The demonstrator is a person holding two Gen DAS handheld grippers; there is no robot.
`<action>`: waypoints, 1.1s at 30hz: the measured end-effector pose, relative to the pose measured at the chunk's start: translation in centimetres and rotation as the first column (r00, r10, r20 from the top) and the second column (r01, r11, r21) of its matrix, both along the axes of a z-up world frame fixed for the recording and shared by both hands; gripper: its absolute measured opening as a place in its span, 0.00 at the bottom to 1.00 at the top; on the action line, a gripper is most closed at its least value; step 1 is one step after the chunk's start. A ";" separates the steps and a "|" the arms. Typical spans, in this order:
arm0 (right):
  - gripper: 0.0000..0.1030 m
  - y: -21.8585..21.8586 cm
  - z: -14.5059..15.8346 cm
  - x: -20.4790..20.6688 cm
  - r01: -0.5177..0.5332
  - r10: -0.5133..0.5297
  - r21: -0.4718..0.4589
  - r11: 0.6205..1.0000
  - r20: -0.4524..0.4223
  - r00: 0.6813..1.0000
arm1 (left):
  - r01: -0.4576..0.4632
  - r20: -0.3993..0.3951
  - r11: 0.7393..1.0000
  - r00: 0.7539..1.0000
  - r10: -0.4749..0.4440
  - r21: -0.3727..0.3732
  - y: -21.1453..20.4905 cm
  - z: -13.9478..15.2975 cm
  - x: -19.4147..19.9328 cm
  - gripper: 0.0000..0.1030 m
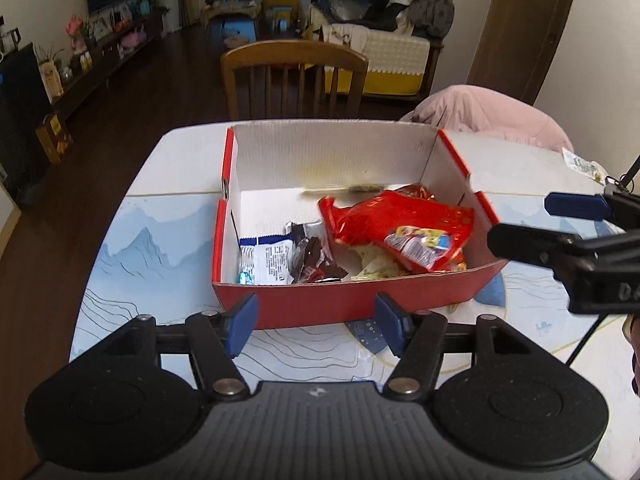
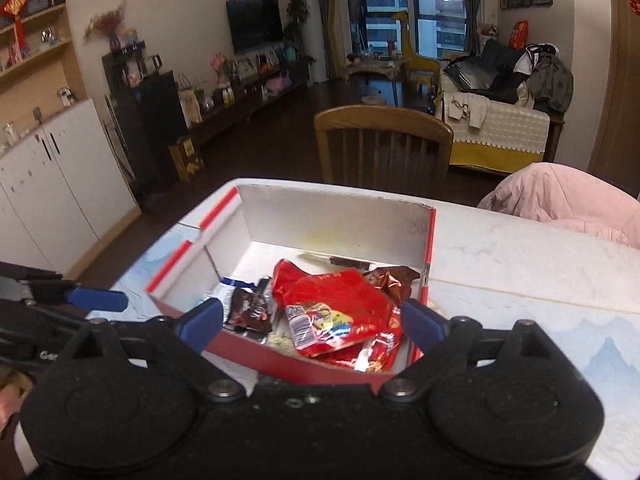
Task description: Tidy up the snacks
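Left tool [image 1: 316, 322]: we held it parted and empty, before the box [image 1: 352, 300]. Right tool [image 2: 312, 326]: spread wide, empty, above the box's near corner. Red bag [image 1: 400, 224], white packet [image 1: 268, 262], brown packet [image 1: 310, 260]: inside box, on counter [image 1: 160, 260].

A wooden chair [image 2: 382, 142] stands at the tabletop's far edge on a dark floor [image 2: 280, 148]; beyond, a cluttered sofa [image 2: 504, 128], television [image 2: 255, 24] and dim windows [image 2: 404, 4].

No text readable — snack wrappers [image 1: 400, 228] (print blurred).
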State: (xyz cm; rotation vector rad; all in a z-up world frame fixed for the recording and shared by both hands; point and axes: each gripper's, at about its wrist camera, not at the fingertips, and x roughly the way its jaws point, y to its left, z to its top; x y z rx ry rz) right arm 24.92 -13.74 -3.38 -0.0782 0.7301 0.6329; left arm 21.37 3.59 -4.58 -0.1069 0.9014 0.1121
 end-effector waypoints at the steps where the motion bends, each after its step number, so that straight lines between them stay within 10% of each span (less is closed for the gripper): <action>1: 0.94 -0.3 0.2 -0.4 0.002 -0.002 0.013 1.000 0.007 1.000 | 0.002 0.008 1.000 1.000 -0.002 0.000 -0.1 0.3 -0.2 0.61; 17: 1.00 -2.3 1.8 -3.3 0.043 -0.048 0.127 0.991 0.036 0.998 | 0.028 0.111 1.000 0.993 -0.028 0.003 -1.1 3.4 -3.5 0.88; 33: 1.00 -2.8 2.2 -3.8 0.059 -0.065 0.148 0.987 0.036 0.997 | -0.009 0.133 0.999 0.991 0.014 -0.033 -0.2 4.2 -4.7 0.91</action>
